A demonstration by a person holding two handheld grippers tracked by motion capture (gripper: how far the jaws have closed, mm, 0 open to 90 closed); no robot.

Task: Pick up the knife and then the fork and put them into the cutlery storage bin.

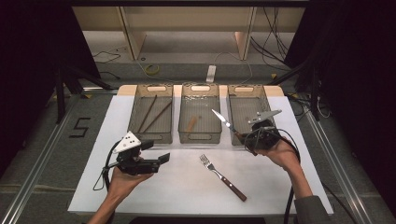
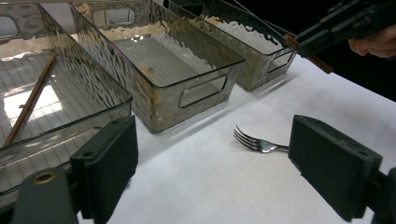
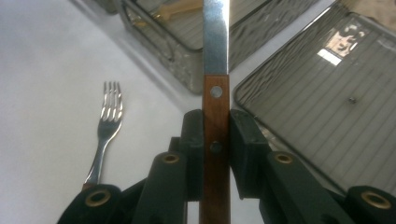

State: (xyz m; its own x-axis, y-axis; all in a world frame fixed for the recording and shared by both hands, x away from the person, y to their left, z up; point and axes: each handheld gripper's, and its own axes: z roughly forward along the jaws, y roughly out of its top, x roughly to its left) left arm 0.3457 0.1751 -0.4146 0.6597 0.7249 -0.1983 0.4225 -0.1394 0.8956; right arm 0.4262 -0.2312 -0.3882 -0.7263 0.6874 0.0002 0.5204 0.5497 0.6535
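Wooden-handled, the knife sits clamped in our right gripper, blade aimed over the right bin at the worktop's far edge, while our left gripper waits, jaws apart.

Black left gripper, grey plate, trailing cable, possibly grey sleeve
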